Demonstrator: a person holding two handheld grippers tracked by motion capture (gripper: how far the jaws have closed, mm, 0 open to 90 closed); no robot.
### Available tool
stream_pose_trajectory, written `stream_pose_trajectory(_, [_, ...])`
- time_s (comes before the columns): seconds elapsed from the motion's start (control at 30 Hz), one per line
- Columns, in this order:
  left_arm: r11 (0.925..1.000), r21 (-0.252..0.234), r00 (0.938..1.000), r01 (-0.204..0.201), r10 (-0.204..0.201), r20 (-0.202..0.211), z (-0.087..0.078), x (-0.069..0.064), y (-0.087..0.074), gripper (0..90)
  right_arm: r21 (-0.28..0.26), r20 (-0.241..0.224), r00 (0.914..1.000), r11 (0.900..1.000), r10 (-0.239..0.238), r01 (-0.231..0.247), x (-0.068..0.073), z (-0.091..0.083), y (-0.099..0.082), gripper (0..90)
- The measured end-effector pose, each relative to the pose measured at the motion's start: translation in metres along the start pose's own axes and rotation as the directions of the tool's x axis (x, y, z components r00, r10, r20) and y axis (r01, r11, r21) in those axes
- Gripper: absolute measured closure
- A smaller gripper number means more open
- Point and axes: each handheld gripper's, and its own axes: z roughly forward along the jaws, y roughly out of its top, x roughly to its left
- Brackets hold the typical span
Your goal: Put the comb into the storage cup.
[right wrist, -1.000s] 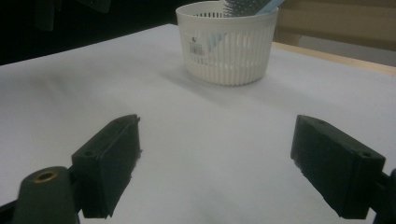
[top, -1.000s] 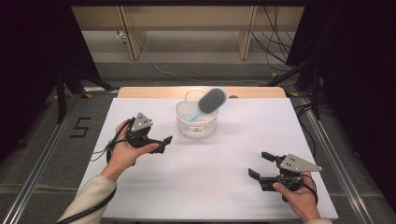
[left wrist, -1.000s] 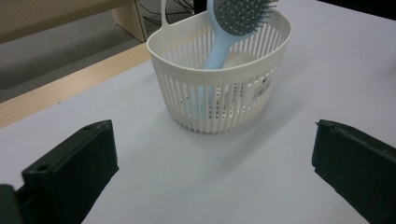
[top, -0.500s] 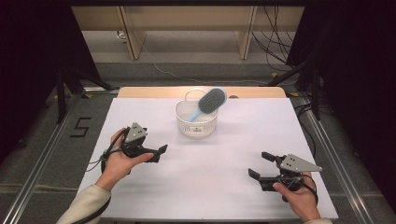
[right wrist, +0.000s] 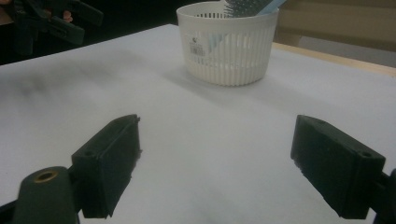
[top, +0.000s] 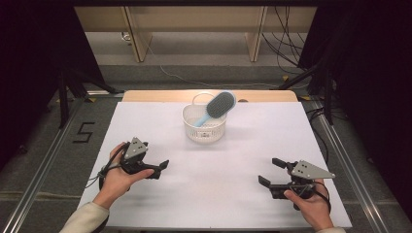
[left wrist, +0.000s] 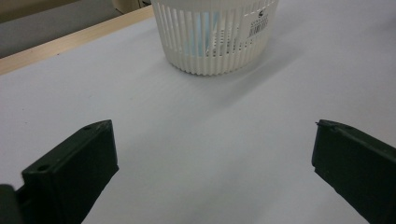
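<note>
A white slatted basket (top: 204,128) stands at the far middle of the white table (top: 209,199). A light blue hairbrush (top: 219,106) leans in it, bristle head up over the rim. My left gripper (top: 159,170) is at the near left, open and holding nothing, pointing right. At the near right my right gripper (top: 272,172) is open too, with nothing in it. In the left gripper view the basket (left wrist: 217,37) lies ahead of the left gripper (left wrist: 215,154). The right gripper view has the right gripper (right wrist: 215,154), the basket (right wrist: 229,44) and the brush (right wrist: 247,7).
A wooden strip (top: 145,95) runs along the table's far edge, with a shelf unit (top: 194,24) and cables on the floor behind. Metal rails (top: 340,155) flank the table. In the right gripper view the left gripper (right wrist: 51,18) is far off at the top left.
My left gripper has drawn back from near the basket, toward the near left of the table. The right gripper, basket and brush have stayed put.
</note>
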Motion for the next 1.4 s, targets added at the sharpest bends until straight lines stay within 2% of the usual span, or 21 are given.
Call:
stream_pose_trajectory(0.43, [1.0, 0.0, 0.9999, 0.008, -0.008, -0.009, -0.011, 0.002, -0.015, 0.0, -0.002, -0.001, 1.0, 1.0, 0.002, -0.002, 0.0, 0.0, 0.0, 16.4])
stream_pose_trajectory(0.7, [0.9998, -0.014, 0.9998, 0.017, -0.017, -0.012, -0.02, 0.001, -0.017, 0.0, 0.001, -0.003, 1.0, 1.0, -0.003, 0.003, 0.0, 0.0, 0.0, 16.4])
stream_pose_trajectory(1.4, [1.0, 0.009, 0.9999, 0.004, -0.004, -0.01, -0.016, -0.002, -0.02, 0.0, 0.0, -0.005, 1.0, 1.0, -0.006, 0.006, 0.0, 0.0, 0.0, 16.4])
